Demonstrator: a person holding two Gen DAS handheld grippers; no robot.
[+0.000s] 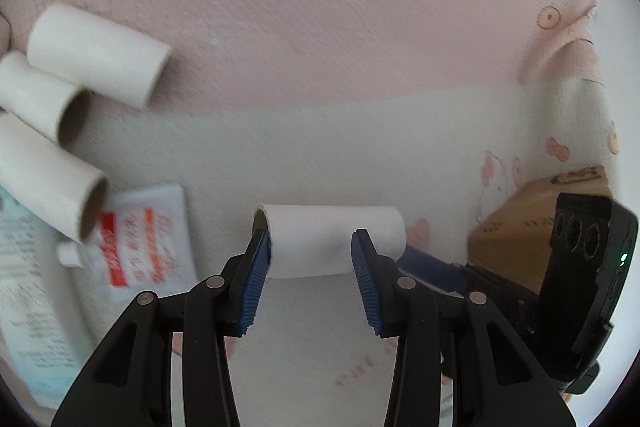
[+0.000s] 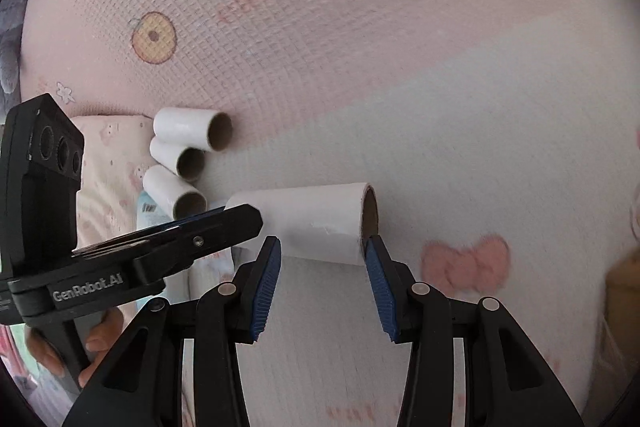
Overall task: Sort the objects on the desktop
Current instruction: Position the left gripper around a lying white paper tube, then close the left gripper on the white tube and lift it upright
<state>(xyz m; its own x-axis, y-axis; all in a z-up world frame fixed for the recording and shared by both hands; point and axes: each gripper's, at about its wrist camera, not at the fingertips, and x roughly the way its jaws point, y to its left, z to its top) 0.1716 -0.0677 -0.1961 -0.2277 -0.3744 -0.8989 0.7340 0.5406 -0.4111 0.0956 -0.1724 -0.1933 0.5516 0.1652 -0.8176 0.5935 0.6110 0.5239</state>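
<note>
A white cardboard tube (image 1: pixel 334 241) lies on its side on the pink and white cartoon mat. My left gripper (image 1: pixel 312 243) is open, its blue pads on either side of the tube's left part, one at the tube's left end. In the right wrist view the same tube (image 2: pixel 316 223) lies just beyond my right gripper (image 2: pixel 324 251), which is open with one pad at the tube's right end. Three more white tubes (image 1: pixel 96 55) lie together at the left, also in the right wrist view (image 2: pixel 188 129).
A white sachet with red and orange print (image 1: pixel 148 247) and a pale blue printed packet (image 1: pixel 28 291) lie at the left. A brown cardboard box (image 1: pixel 532 227) stands at the right, behind the other gripper's black body (image 1: pixel 588 267).
</note>
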